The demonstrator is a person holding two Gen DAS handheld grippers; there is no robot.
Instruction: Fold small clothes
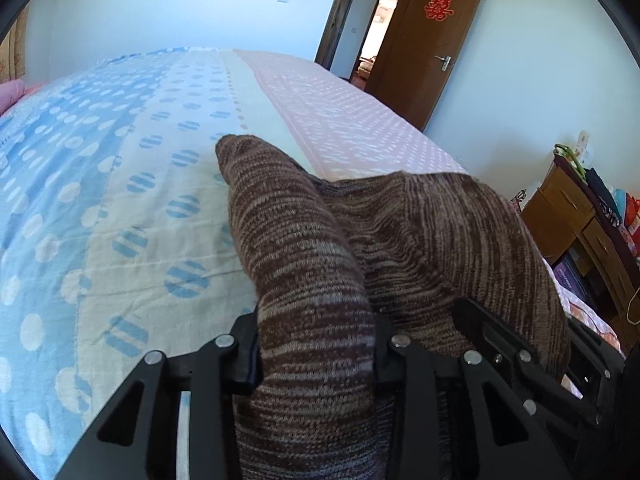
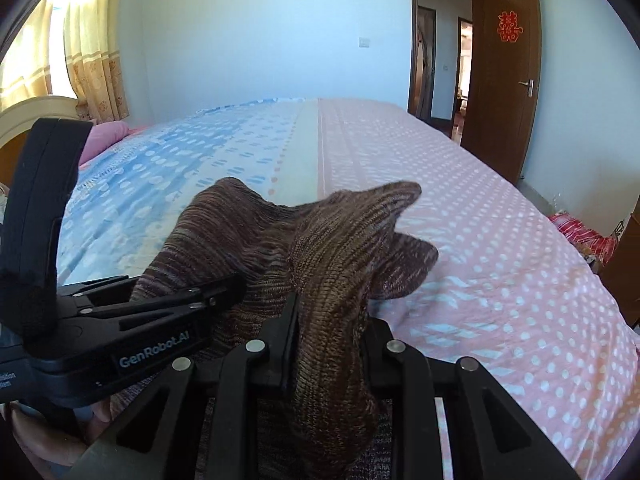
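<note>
Both grippers are clenched on the same brown knitted garment (image 1: 316, 264), so the step in hand looks like carrying two gathered edges together, a fold being formed or the piece being lifted to lay it out; which of the two cannot be told. The left gripper (image 1: 318, 354) has its jaws closed on a thick bunch of the knit, and the right gripper (image 2: 330, 346) pinches another bunch just beside it, the two tools close enough that the left one shows side-on in the right wrist view. The garment rises in soft peaks above the jaws and drapes forward toward the bed (image 1: 120, 184), its far tips close to or resting on the dotted blue, cream and pink sheet. The knit is streaked dark brown and tan, thick and slack, likely to slump when let go. The next move probably calls for lowering both bunches evenly onto the sheet before either grip eases.
</note>
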